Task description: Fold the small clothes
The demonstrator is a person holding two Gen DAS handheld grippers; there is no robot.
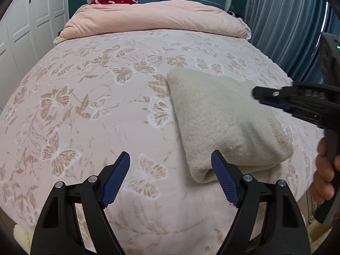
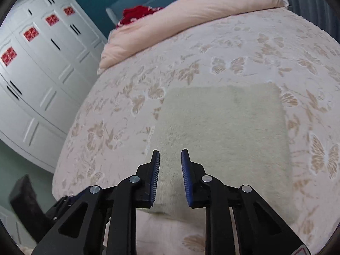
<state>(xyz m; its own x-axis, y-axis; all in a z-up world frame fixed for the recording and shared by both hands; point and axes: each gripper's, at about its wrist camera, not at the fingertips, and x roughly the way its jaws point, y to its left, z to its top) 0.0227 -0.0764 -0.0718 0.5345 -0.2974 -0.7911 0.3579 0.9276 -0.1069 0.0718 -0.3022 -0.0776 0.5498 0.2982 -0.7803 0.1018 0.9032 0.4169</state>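
A bed (image 1: pixel 85 106) under a pink butterfly-patterned cover bore a cream fuzzy knitted garment (image 1: pixel 223 119), folded into a thick rectangular bundle near the front edge. The left gripper (image 1: pixel 170 163) hung wide open and empty beside it; the right gripper (image 2: pixel 170 159) hovered above it, fingers (image 2: pixel 156 170) slightly parted, gripping nothing.

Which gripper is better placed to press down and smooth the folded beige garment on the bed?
Probably the right gripper: it hangs directly over the folded beige garment, empty, jaws narrowly apart. The left gripper, wide open, sits off the garment's near corner, mostly over bare bedspread.
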